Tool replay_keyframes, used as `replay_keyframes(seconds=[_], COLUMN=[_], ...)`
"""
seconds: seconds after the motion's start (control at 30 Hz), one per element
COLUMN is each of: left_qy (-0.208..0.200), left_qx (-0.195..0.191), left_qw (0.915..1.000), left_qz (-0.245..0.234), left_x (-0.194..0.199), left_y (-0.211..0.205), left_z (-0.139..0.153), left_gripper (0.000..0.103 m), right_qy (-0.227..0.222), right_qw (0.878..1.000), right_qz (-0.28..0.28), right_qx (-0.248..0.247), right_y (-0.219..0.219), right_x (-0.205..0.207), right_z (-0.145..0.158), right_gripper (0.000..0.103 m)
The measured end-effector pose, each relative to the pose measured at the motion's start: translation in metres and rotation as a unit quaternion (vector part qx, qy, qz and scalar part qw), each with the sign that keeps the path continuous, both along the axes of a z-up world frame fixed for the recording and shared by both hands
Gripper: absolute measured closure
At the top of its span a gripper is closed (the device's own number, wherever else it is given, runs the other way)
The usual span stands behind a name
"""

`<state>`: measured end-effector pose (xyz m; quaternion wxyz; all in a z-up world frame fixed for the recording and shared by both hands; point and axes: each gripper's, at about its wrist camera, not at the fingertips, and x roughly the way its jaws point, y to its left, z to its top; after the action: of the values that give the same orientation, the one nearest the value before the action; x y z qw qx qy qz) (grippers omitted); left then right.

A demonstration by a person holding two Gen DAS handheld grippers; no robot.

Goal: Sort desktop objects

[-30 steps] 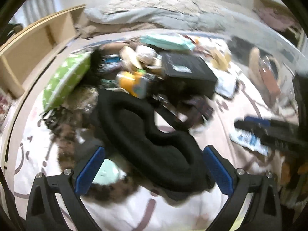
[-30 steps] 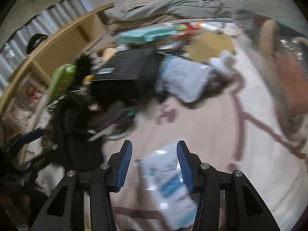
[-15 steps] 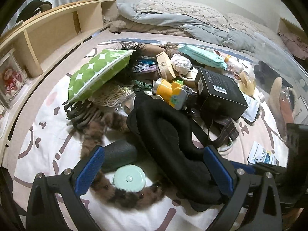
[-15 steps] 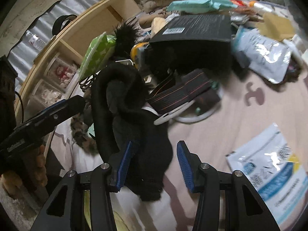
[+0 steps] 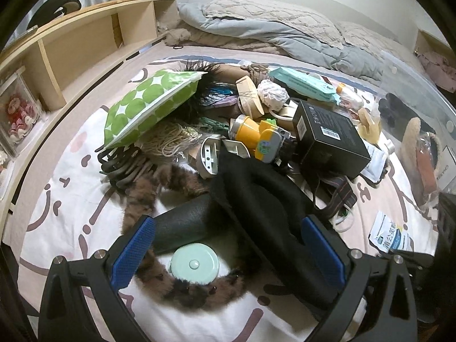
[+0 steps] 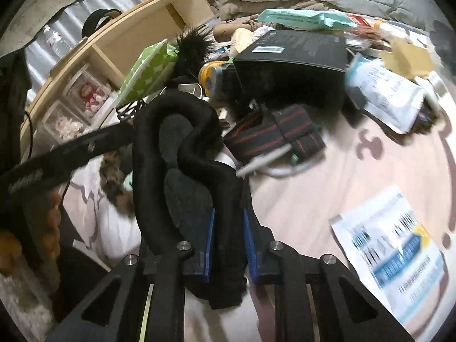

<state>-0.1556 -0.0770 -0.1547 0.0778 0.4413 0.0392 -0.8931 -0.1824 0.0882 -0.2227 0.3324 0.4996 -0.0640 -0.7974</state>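
Note:
A black padded mask (image 5: 256,199) lies on the sheet in front of a heap of clutter. My left gripper (image 5: 228,253) hangs open just above its near end, its blue pads (image 5: 131,250) wide apart and touching nothing. In the right wrist view the same mask (image 6: 176,156) curls up from the bed. My right gripper (image 6: 229,242) is closing, and its two blue pads press on the mask's padded rim between them. The left gripper's black arm (image 6: 57,162) crosses that view at the left.
A mint tape measure (image 5: 195,265), a black foam roll (image 5: 182,222) and a brown fur strip (image 5: 193,287) lie under the left gripper. Behind are a green dotted pouch (image 5: 148,105), a yellow toy (image 5: 256,136) and a black box (image 5: 327,139). A white-blue sachet (image 6: 393,256) lies at the right. A wooden shelf (image 5: 85,42) runs along the left.
My right gripper swung left from above the sachet to the black mask, and its jaws narrowed onto the mask's rim. The left gripper shifted a little and stayed open.

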Motion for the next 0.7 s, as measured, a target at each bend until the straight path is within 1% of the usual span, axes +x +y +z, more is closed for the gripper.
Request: replay_keyframes(seconds=[0.23, 0.33, 0.4, 0.5, 0.6, 0.63, 0.67, 0.7], left_qy=[0.001, 0.002, 0.004, 0.007, 0.022, 0.027, 0.033, 0.037], left_qx=[0.001, -0.002, -0.004, -0.004, 0.001, 0.003, 0.007, 0.01], left_qw=[1.0, 1.0, 1.0, 1.0, 0.9997, 0.9996, 0.9993, 0.9991], left_qz=[-0.001, -0.004, -0.006, -0.003, 0.008, 0.011, 0.015, 0.018], left_x=[0.001, 0.001, 0.002, 0.003, 0.006, 0.007, 0.008, 0.008], left_y=[-0.001, 0.001, 0.002, 0.001, -0.004, -0.006, -0.008, -0.01], left_z=[0.001, 0.002, 0.002, 0.003, 0.009, 0.011, 0.013, 0.015], left_gripper=[0.0, 0.0, 0.0, 0.0, 0.0, 0.0, 0.0, 0.0], right_qy=[-0.012, -0.016, -0.007, -0.001, 0.002, 0.004, 0.007, 0.009], right_qw=[1.0, 0.999, 0.998, 0.995, 0.991, 0.99, 0.988, 0.988], right_qz=[-0.022, -0.04, -0.05, -0.067, -0.083, -0.088, -0.091, -0.093], right_qx=[-0.001, -0.013, -0.029, -0.072, -0.106, -0.114, -0.121, -0.125], right_y=[0.031, 0.042, 0.049, 0.061, 0.068, 0.071, 0.073, 0.075], right_x=[0.019, 0.029, 0.035, 0.04, 0.038, 0.037, 0.036, 0.034], right_z=[0.003, 0.004, 0.009, 0.019, 0.028, 0.031, 0.034, 0.038], right_gripper=[0.083, 0.083, 0.083, 0.084, 0.089, 0.093, 0.099, 0.1])
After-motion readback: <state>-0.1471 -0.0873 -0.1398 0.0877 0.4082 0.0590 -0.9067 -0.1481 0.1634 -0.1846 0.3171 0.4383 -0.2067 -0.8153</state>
